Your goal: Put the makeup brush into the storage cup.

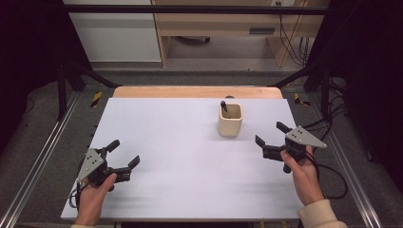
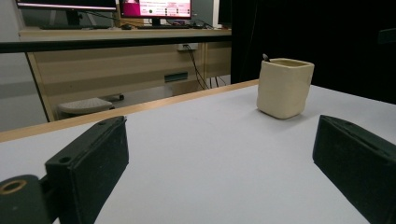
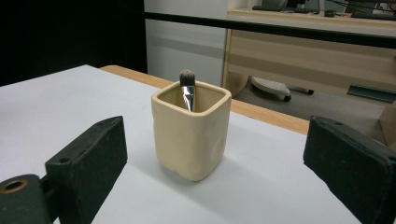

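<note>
With both tools spread wide and empty, the right tool (image 1: pixel 271 137) at four o'clock could tip the cream square ceramic cup (image 1: pixel 230 121), holding a dark-bristled brush (image 3: pixel 187 88) on the white counter (image 1: pixel 180 156), by clipping its rim.

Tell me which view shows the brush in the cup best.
The right gripper view: the brush stands close, its bristle tip and metal ferrule clear above the cup rim. The high view shows a small dark stick; the left gripper view shows just a tip.
</note>
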Action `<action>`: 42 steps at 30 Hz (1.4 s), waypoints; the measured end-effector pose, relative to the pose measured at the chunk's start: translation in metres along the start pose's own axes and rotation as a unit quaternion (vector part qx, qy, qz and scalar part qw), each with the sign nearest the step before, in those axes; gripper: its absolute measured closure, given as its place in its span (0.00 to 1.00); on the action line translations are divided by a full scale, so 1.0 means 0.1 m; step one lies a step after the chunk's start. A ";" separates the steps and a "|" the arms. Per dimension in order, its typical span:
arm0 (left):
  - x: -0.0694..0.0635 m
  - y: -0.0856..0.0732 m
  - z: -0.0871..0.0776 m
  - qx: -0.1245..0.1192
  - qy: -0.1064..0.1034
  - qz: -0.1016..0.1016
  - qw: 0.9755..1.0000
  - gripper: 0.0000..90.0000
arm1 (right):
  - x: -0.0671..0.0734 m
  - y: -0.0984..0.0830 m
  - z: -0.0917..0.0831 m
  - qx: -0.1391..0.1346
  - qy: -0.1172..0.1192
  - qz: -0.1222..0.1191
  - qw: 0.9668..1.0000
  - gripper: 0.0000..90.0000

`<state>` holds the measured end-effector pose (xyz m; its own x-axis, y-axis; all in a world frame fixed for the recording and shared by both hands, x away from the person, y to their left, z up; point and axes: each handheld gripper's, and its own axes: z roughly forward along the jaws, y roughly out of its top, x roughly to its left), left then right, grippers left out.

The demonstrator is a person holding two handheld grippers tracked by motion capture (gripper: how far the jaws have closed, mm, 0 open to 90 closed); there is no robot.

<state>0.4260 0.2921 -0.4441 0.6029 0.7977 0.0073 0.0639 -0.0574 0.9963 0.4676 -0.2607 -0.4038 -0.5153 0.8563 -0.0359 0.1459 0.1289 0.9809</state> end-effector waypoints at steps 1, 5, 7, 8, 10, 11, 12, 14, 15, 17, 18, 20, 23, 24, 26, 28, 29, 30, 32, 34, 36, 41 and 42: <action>0.00 0.00 0.00 0.000 0.000 0.000 1.000 0.03 | 0.01 -0.02 -0.01 0.000 0.001 -0.001 1.000 0.07; -0.02 0.00 0.01 0.001 -0.003 0.002 1.000 0.03 | 0.03 -0.10 -0.02 0.004 0.008 -0.010 1.000 0.05; -0.03 0.00 0.01 0.002 -0.006 0.004 1.000 0.03 | 0.05 -0.15 -0.03 0.007 0.014 -0.018 1.000 0.05; -0.03 0.00 0.01 0.003 -0.007 0.004 1.000 0.03 | 0.06 -0.18 -0.03 0.010 0.018 -0.019 1.000 0.05; -0.04 0.00 0.01 0.005 -0.009 0.007 1.000 0.03 | 0.08 -0.21 -0.04 0.011 0.021 -0.022 0.999 0.05; -0.05 0.00 0.01 0.006 -0.011 0.008 1.000 0.03 | 0.08 -0.23 -0.05 0.011 0.022 -0.023 0.999 0.05; -0.05 0.00 0.02 0.007 -0.013 0.010 1.000 0.03 | 0.09 -0.25 -0.06 0.011 0.024 -0.025 0.999 0.05; -0.07 0.00 0.03 0.009 -0.017 0.013 1.000 0.03 | 0.09 -0.28 -0.07 0.011 0.025 -0.025 0.999 0.05; -0.08 -0.01 0.03 0.011 -0.020 0.015 1.000 0.03 | 0.09 -0.29 -0.08 0.011 0.025 -0.026 0.999 0.05; -0.10 -0.01 0.05 0.015 -0.025 0.018 0.999 0.03 | 0.10 -0.32 -0.09 0.012 0.027 -0.029 0.999 0.06; -0.11 -0.01 0.05 0.018 -0.028 0.022 0.999 0.03 | 0.10 -0.32 -0.10 0.011 0.028 -0.030 0.999 0.06; -0.13 -0.01 0.06 0.021 -0.033 0.026 0.999 0.03 | 0.11 -0.33 -0.11 0.011 0.031 -0.034 0.999 0.06; -0.15 -0.01 0.07 0.021 -0.039 0.028 0.999 0.03 | 0.13 -0.34 -0.13 0.008 0.036 -0.035 0.999 0.06; -0.16 -0.01 0.06 0.021 -0.040 0.028 0.999 0.03 | 0.13 -0.35 -0.14 0.008 0.038 -0.037 0.999 0.06; -0.16 -0.01 0.05 0.020 -0.042 0.028 0.999 0.03 | 0.15 -0.36 -0.14 0.009 0.042 -0.038 0.998 0.06; -0.16 -0.01 0.04 0.020 -0.044 0.029 0.998 0.03 | 0.16 -0.37 -0.15 0.010 0.047 -0.040 0.998 0.06; -0.16 -0.01 0.04 0.020 -0.044 0.029 0.998 0.03 | 0.17 -0.38 -0.15 0.008 0.049 -0.040 0.998 0.06; -0.16 0.00 0.03 0.019 -0.044 0.027 0.998 0.03 | 0.18 -0.39 -0.15 0.009 0.052 -0.040 0.998 0.06; -0.15 0.00 0.02 0.015 -0.046 0.023 0.999 0.03 | 0.19 -0.40 -0.16 0.008 0.055 -0.038 0.998 0.06; -0.14 0.00 0.00 0.014 -0.045 0.022 0.999 0.03 | 0.20 -0.42 -0.16 0.008 0.058 -0.039 0.998 0.06; -0.12 0.00 -0.01 0.015 -0.045 0.024 0.999 0.03 | 0.22 -0.44 -0.16 0.008 0.061 -0.037 0.997 0.06; -0.08 0.01 -0.08 0.011 -0.048 0.021 0.999 0.03 | 0.24 -0.48 -0.16 0.010 0.066 -0.034 0.997 0.05; -0.07 0.01 -0.10 0.011 -0.046 0.020 0.999 0.03 | 0.24 -0.49 -0.16 0.008 0.067 -0.034 0.997 0.05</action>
<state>0.4141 0.2923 -0.4426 0.6760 0.7359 0.0376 0.0548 -0.1011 0.9934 0.4340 -0.2544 -0.4497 -0.6319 0.7714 -0.0748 0.1208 0.1933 0.9737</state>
